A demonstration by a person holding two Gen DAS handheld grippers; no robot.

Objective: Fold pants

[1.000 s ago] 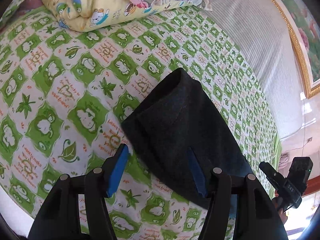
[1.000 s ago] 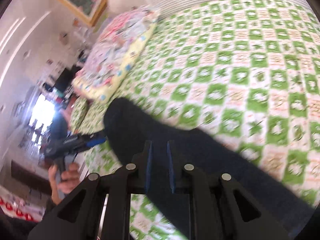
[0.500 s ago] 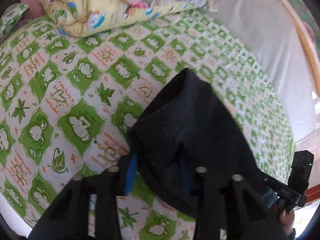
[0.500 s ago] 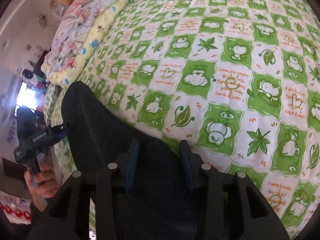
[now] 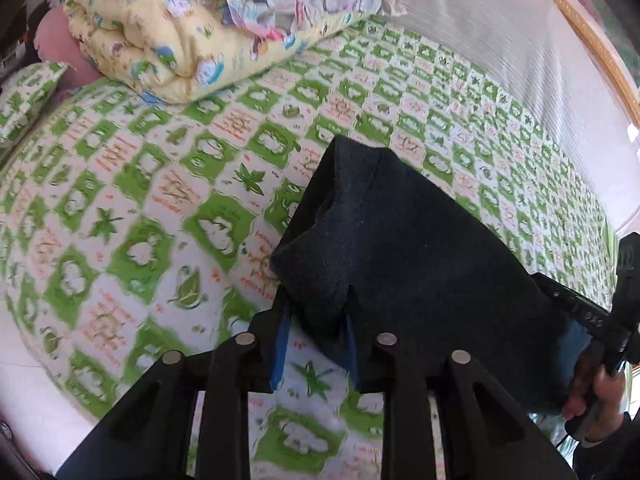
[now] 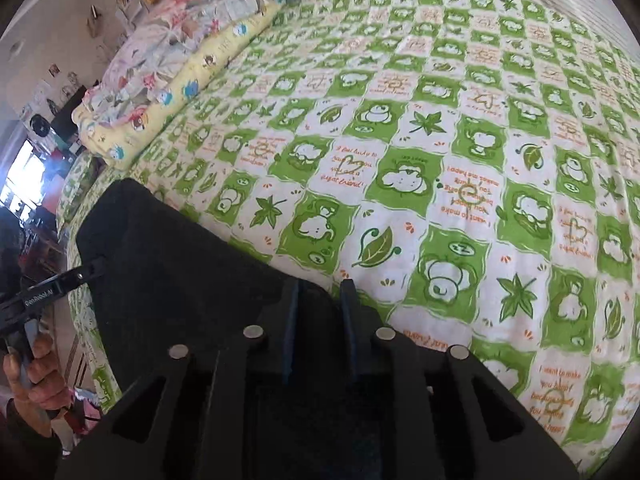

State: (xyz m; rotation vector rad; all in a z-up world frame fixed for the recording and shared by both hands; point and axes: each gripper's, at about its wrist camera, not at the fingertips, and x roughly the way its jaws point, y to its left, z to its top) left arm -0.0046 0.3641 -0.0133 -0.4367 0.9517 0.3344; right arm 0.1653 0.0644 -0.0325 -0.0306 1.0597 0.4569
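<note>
The dark navy pants point(image 5: 404, 248) lie folded on the green and white patterned bed sheet point(image 5: 132, 216). My left gripper point(image 5: 316, 332) has its blue-padded jaws closed around the near left corner of the pants, which is lifted and bunched. In the right wrist view the pants point(image 6: 176, 264) fill the lower left. My right gripper point(image 6: 320, 320) sits at their right edge, jaws narrowly apart with dark cloth between and under them. The right gripper also shows in the left wrist view point(image 5: 600, 320), held by a hand.
A rolled yellow cartoon quilt point(image 5: 192, 44) lies at the head of the bed, also in the right wrist view point(image 6: 180, 64). A ribbed white wall point(image 5: 500, 40) runs along the far side. The left gripper's handle and hand point(image 6: 32, 320) show at the left edge.
My left gripper went from wide open to closed on the pants' corner and lifted it. My right gripper opened slightly, then settled at the pants' right edge, lower over the bed.
</note>
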